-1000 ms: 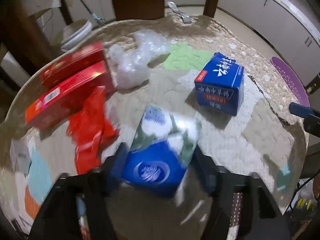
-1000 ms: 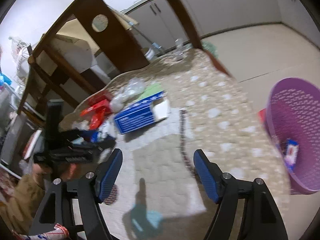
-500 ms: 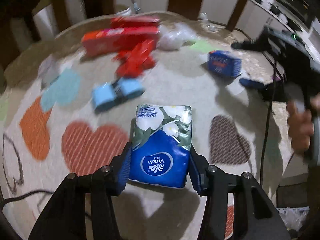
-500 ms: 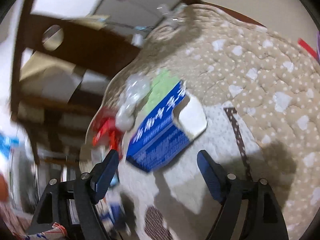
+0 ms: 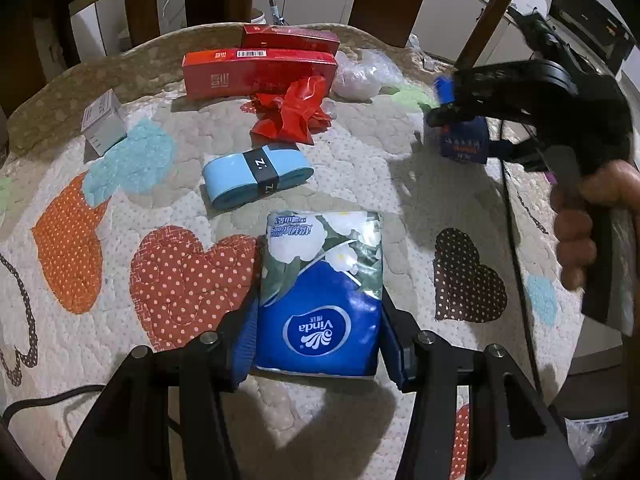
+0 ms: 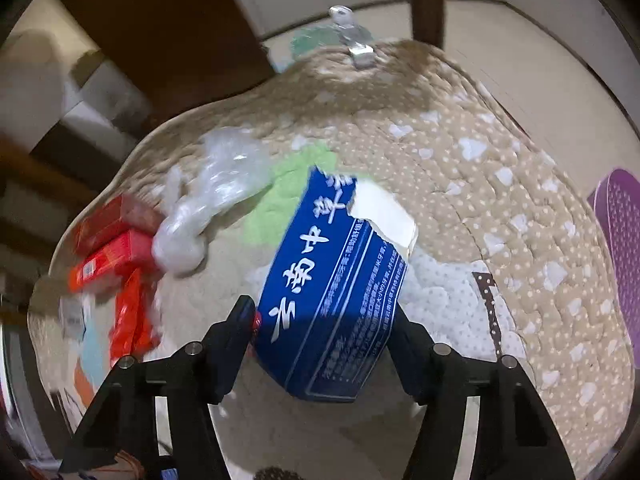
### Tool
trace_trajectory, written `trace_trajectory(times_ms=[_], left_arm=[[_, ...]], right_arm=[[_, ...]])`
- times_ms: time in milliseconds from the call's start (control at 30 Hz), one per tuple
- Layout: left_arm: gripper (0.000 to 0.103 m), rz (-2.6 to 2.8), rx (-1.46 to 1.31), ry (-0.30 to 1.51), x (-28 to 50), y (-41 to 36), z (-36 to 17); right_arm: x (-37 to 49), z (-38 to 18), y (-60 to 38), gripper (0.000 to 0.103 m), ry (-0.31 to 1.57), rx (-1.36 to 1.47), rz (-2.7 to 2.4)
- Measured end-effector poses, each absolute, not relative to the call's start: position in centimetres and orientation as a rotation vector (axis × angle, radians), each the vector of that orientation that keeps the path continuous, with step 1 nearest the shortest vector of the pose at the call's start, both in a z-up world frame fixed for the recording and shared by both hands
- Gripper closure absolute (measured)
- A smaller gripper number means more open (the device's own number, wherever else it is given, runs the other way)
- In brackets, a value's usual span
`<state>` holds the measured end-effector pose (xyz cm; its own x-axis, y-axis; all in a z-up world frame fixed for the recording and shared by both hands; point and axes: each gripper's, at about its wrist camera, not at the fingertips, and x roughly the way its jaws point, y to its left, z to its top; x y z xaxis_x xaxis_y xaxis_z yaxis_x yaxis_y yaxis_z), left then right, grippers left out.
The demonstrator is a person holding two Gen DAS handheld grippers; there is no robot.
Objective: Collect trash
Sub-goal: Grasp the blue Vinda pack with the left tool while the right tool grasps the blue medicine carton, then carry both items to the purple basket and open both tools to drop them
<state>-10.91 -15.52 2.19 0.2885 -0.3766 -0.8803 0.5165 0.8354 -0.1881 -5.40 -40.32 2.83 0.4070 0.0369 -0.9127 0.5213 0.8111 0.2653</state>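
Left wrist view: my left gripper (image 5: pixel 318 332) is clamped at a middling width on the blue and green plastic-wrapped tissue pack (image 5: pixel 320 292), blue pads pressed to both its sides, over the quilted heart-patterned table cover (image 5: pixel 168 280). Right wrist view: my right gripper (image 6: pixel 326 326) is closing around the torn blue cardboard box with white lettering (image 6: pixel 336 292); the box sits between the pads, though I cannot tell whether they press it yet (the near end is in shadow). Far left, the red cartons (image 6: pixel 110 248) and crumpled clear plastic wrap (image 6: pixel 212 196) are blurred. A purple perforated basket (image 6: pixel 620 240) is cut off at the right edge.
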Motion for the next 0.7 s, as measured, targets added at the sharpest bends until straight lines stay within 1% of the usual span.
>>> trace_trajectory(times_ms=[67,200,400,500,700], left_arm=[[0.053,-0.588,0.134,1.132,-11.0,-15.2,2.3],[0.053,-0.573,0.028,1.122,-11.3,-13.6,3.9],[0.053,-0.562,-0.083,1.042,-12.5,-11.2,7.5],[0.053,-0.556,-0.088,1.003,-13.4,-11.3,9.5],[0.053,-0.580,-0.024,0.937,-15.4,-12.8,12.9]], right_arm=[[-6.6,3.3,-40.4,0.037,1.109,0.599,-0.319],[-9.8,5.0,-41.2,0.037,1.064,0.602,-0.293],[-15.3,8.5,-42.2,0.037,0.996,0.480,-0.236],[-18.1,10.3,-41.9,0.037,0.936,0.440,-0.197],[-22.4,12.4,-43.4,0.037,0.836,0.485,-0.143]])
